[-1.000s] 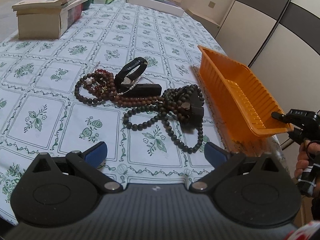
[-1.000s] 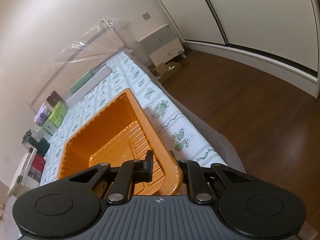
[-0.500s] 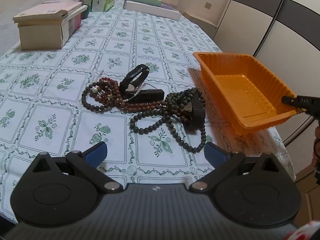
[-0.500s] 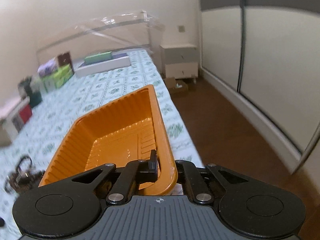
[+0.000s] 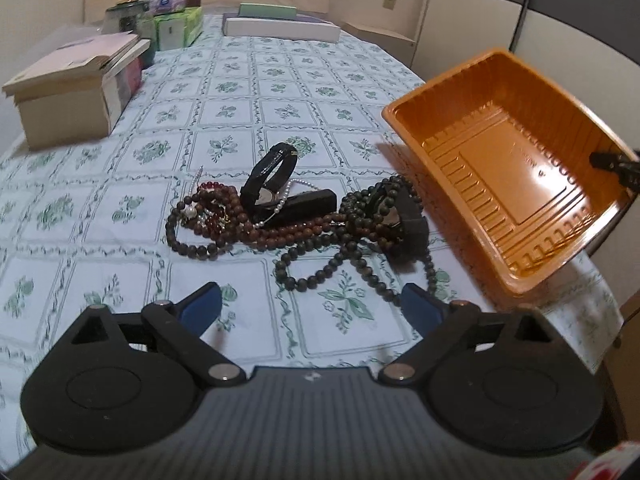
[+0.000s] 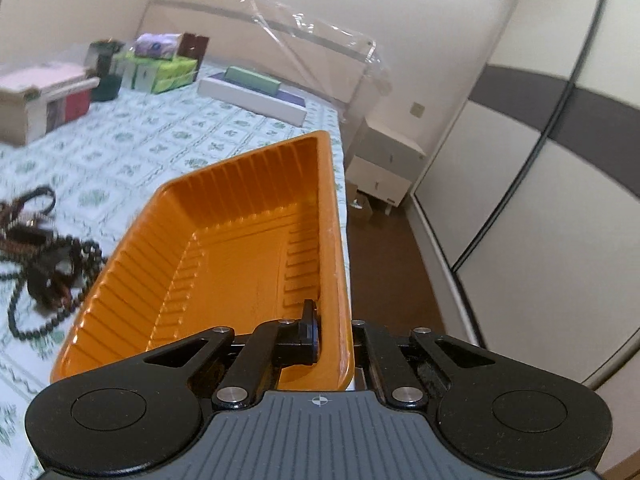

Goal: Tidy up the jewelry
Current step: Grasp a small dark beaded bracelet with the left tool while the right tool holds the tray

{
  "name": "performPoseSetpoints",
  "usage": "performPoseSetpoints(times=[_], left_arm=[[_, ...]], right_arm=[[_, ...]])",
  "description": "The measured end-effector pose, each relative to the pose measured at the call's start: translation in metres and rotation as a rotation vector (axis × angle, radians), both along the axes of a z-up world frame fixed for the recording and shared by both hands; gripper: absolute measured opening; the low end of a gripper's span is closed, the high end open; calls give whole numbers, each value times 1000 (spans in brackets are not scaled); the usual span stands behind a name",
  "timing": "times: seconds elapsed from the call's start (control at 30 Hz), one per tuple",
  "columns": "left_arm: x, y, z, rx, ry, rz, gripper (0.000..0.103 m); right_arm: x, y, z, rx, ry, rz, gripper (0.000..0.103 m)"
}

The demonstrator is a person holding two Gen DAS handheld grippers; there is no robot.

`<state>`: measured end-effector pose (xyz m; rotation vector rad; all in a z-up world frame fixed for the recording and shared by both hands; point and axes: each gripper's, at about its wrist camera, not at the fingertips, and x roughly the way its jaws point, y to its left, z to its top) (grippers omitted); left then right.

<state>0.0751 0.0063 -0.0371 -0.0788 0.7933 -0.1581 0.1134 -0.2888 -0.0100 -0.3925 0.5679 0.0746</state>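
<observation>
A tangled pile of jewelry [image 5: 296, 216] lies on the patterned tablecloth: dark and brown bead necklaces, a red bead bracelet, a thin pearl strand and black watches. It also shows in the right wrist view [image 6: 44, 256], blurred. My left gripper [image 5: 310, 306] is open and empty, just in front of the pile. My right gripper [image 6: 332, 320] is shut on the near wall of an empty orange tray [image 6: 240, 240]. The tray [image 5: 508, 172] hangs tilted above the table's right edge, right of the pile.
Stacked cardboard boxes with books [image 5: 76, 88] stand at the left. Green tissue boxes [image 5: 176, 28] and a flat white box [image 5: 280, 28] are at the far end. The table edge [image 5: 592, 304] drops to a wooden floor; wardrobe doors [image 6: 540, 184] stand at the right.
My right gripper has lifted the orange tray and swung it left toward the jewelry, tilting it. My left gripper has stayed open and shifted slightly.
</observation>
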Motion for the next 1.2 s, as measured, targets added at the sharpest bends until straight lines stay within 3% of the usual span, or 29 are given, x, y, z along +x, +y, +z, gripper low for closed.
performPoseSetpoints(times=[0.2, 0.37, 0.43, 0.5, 0.57, 0.83, 0.9, 1.0, 1.2], left_arm=[[17, 3, -8, 75, -5, -80, 83], [36, 21, -9, 125, -17, -73, 67], [42, 27, -10, 165, -25, -71, 65], [47, 33, -13, 205, -31, -72, 57], [50, 36, -16, 236, -31, -93, 35], [58, 30, -32, 404, -52, -289, 25], [59, 28, -32, 422, -42, -317, 5], [55, 30, -26, 450, -46, -321, 6], [49, 40, 7, 430, -75, -302, 6]], right_arm=[[5, 9, 0, -58, -5, 19, 3], [8, 8, 3, -47, 10, 9, 3], [7, 10, 4, -53, 8, 13, 3], [9, 12, 4, -57, 6, 12, 3], [8, 12, 4, -62, 4, 12, 3], [8, 12, 3, -67, 5, 7, 4], [8, 11, 3, -66, 5, 3, 4], [8, 10, 2, -61, 6, 0, 4], [8, 9, 3, -57, 4, 1, 4]])
